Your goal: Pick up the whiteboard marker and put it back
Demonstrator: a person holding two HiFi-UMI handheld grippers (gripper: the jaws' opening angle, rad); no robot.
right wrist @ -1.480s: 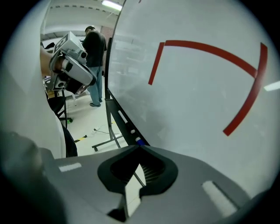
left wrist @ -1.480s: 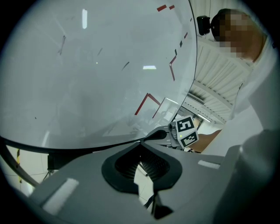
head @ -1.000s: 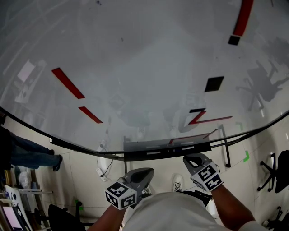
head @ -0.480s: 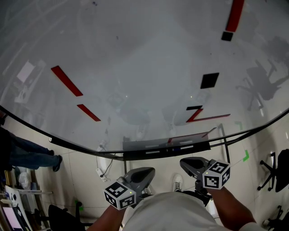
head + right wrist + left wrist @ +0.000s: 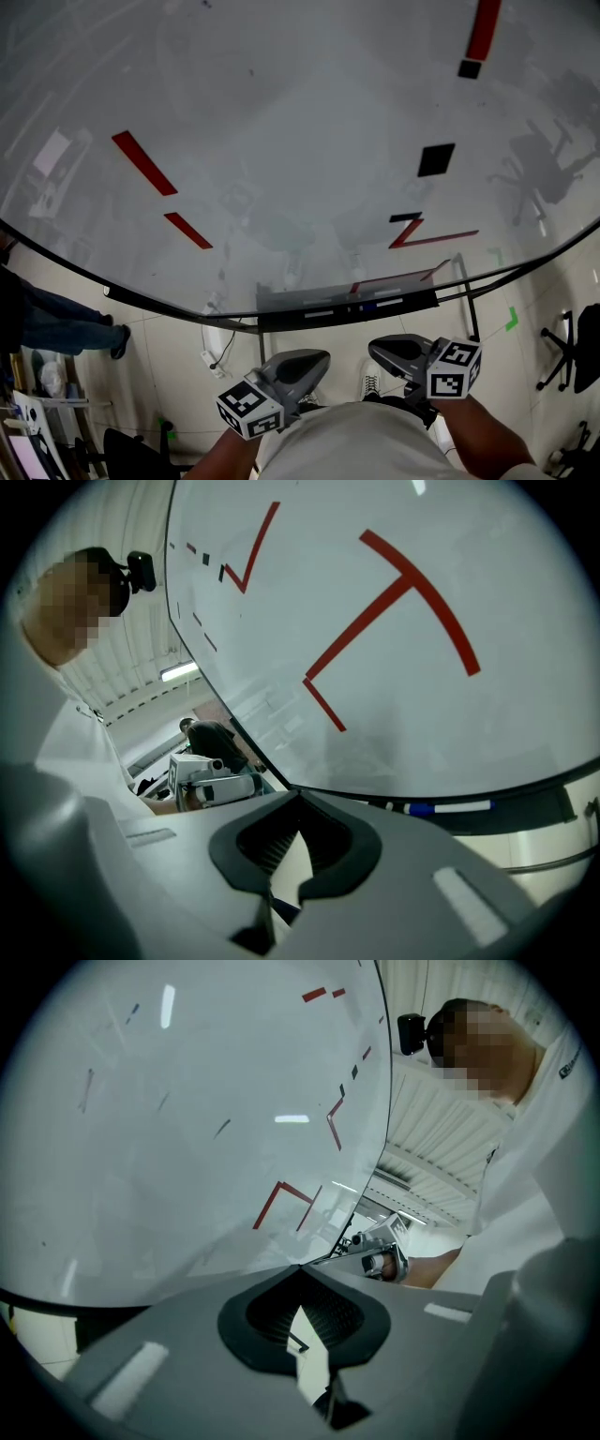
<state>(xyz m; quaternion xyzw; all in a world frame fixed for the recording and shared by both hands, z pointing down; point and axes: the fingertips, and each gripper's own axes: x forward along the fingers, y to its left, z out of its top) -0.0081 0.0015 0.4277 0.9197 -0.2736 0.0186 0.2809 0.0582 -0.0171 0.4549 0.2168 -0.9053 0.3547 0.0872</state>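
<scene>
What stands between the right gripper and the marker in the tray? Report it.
Nothing visible does. The whiteboard marker lies in the tray under the whiteboard. The right gripper, jaws together and empty, sits just short of it with open air between.

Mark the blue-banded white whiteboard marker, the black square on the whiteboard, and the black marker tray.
blue-banded white whiteboard marker (image 5: 439, 807): right gripper view, white barrel.
black square (image 5: 436, 159): head view, its centre.
black marker tray (image 5: 281, 322): head view, front lip.

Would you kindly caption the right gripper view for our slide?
Shut, empty right gripper facing the whiteboard tray where a marker lies.
</scene>
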